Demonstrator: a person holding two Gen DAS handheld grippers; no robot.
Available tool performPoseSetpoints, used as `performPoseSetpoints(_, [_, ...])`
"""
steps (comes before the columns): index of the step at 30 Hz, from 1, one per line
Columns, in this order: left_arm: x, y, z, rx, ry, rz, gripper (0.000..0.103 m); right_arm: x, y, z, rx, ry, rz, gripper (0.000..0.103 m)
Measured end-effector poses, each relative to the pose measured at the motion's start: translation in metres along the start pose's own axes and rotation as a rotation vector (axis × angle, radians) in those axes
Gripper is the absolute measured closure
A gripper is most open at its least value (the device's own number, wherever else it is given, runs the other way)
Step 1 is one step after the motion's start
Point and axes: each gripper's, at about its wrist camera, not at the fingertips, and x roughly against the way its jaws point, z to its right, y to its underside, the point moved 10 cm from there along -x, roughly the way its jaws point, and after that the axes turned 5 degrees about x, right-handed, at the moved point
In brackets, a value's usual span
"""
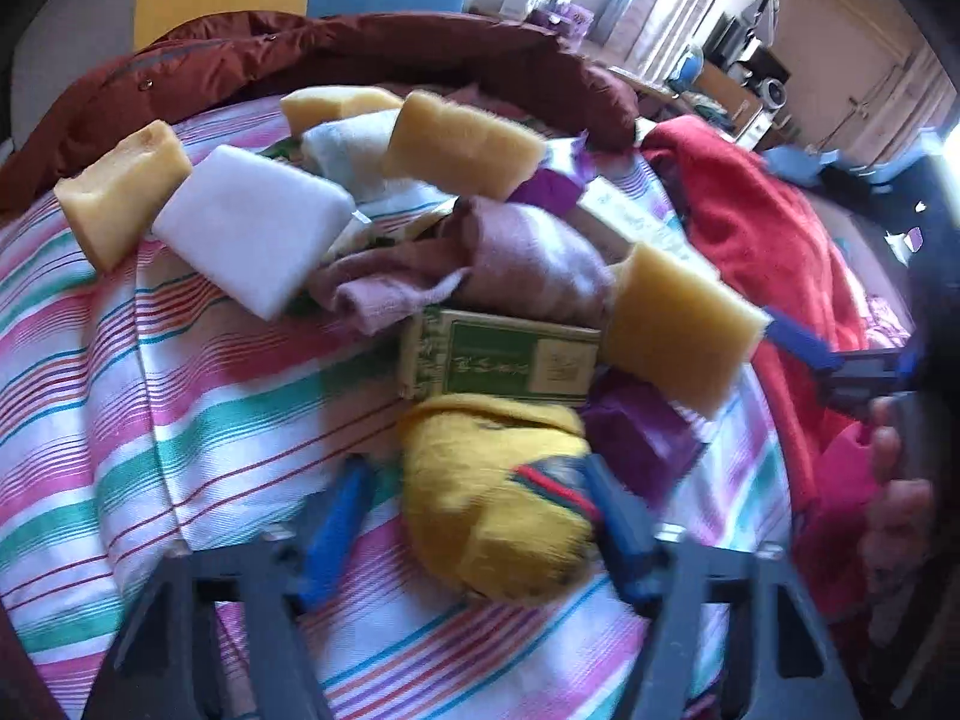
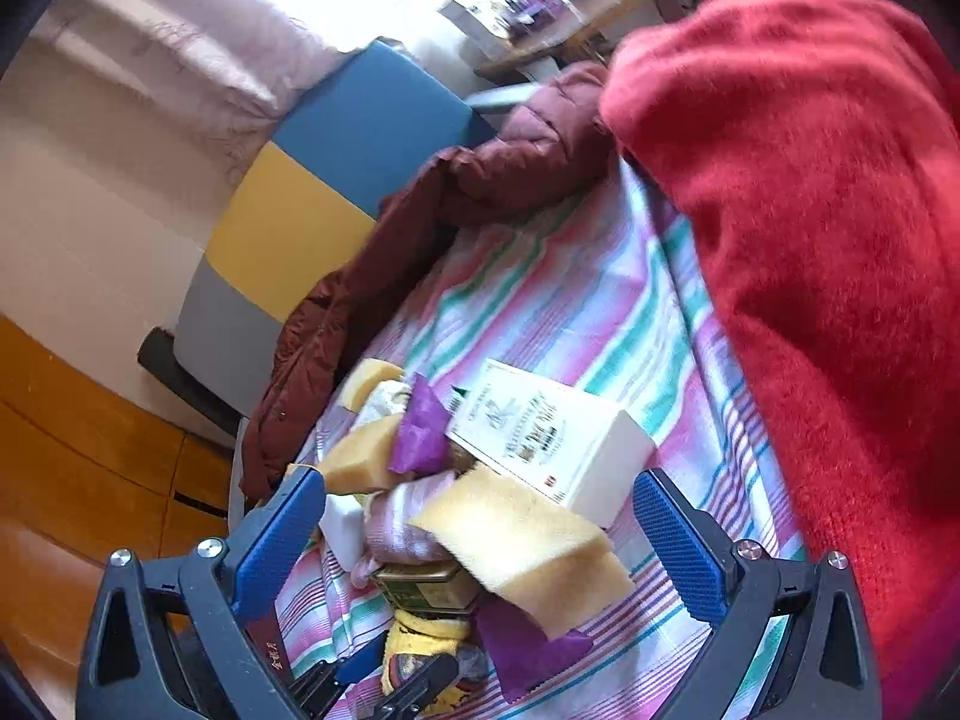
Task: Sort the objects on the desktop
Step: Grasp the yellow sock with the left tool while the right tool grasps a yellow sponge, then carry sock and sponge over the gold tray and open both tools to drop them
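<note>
A rolled yellow sock [image 1: 492,510] lies on the striped sheet [image 1: 150,390], in front of a green box [image 1: 510,360]. My left gripper [image 1: 474,528] straddles the sock; its right pad touches the sock and a narrow gap shows at the left pad. Behind are a pink cloth [image 1: 510,264], a white sponge [image 1: 252,228], a purple packet [image 1: 642,438] and yellow sponges [image 1: 678,330] [image 1: 462,144]. My right gripper [image 2: 480,540] stands open above the pile, over a yellow sponge [image 2: 522,540], holding nothing. A white box [image 2: 558,438] lies just beyond it.
A red blanket [image 2: 810,210] is heaped along the right of the sheet. A maroon jacket [image 1: 300,54] lies along the far edge. A blue, yellow and grey panel [image 2: 336,180] stands behind it. A hand [image 1: 894,480] holds the right gripper.
</note>
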Motion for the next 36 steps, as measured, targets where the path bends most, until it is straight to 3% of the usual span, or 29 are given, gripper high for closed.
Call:
performPoseSetpoints(4, [0.011, 0.009, 0.001, -0.021, 0.003, 0.029, 0.063, -0.012, 0.006, 0.008, -0.042, 0.002, -0.052, 0.0])
performPoseSetpoints(8, [0.034, 0.024, -0.009, -0.017, -0.021, 0.046, 0.065, -0.019, 0.011, 0.005, -0.048, -0.025, -0.084, 0.0])
performPoseSetpoints(11, [0.054, 0.041, -0.028, 0.019, -0.052, 0.058, 0.066, -0.022, 0.017, -0.011, -0.067, -0.151, -0.123, 0.0])
performPoseSetpoints(15, [0.072, 0.06, -0.052, 0.058, -0.082, 0.067, 0.066, -0.019, 0.024, -0.046, -0.089, -0.418, -0.181, 0.0])
performPoseSetpoints(18, [0.077, 0.062, -0.06, 0.073, -0.09, 0.07, 0.066, -0.019, 0.035, -0.07, -0.03, -0.516, -0.245, 0.0])
performPoseSetpoints(19, [0.079, 0.063, -0.061, 0.07, -0.089, 0.078, 0.066, -0.018, 0.037, -0.073, 0.003, -0.485, -0.235, 0.0])
performPoseSetpoints(22, [0.073, 0.061, -0.057, 0.046, -0.102, 0.087, 0.065, -0.02, 0.037, -0.058, 0.118, -0.277, -0.185, 0.0])
performPoseSetpoints(27, [0.072, 0.06, -0.058, 0.062, -0.086, 0.09, 0.06, -0.033, 0.052, -0.059, 0.307, -0.081, -0.206, 0.0])
performPoseSetpoints(30, [0.07, 0.06, -0.06, 0.08, -0.083, 0.089, 0.057, -0.047, 0.066, -0.053, 0.318, -0.065, -0.299, 0.0])
performPoseSetpoints(33, [0.07, 0.061, -0.057, 0.047, -0.101, 0.102, 0.061, -0.053, 0.068, -0.048, 0.351, -0.027, -0.305, 0.0])
performPoseSetpoints(34, [0.071, 0.061, -0.055, 0.033, -0.105, 0.108, 0.064, -0.053, 0.07, -0.048, 0.37, -0.018, -0.308, 0.007])
performPoseSetpoints(35, [0.073, 0.062, -0.054, 0.022, -0.109, 0.115, 0.065, -0.054, 0.071, -0.048, 0.391, -0.012, -0.313, 0.024])
performPoseSetpoints(36, [0.076, 0.063, -0.053, 0.014, -0.111, 0.122, 0.067, -0.054, 0.075, -0.049, 0.414, 0.0, -0.317, 0.033])
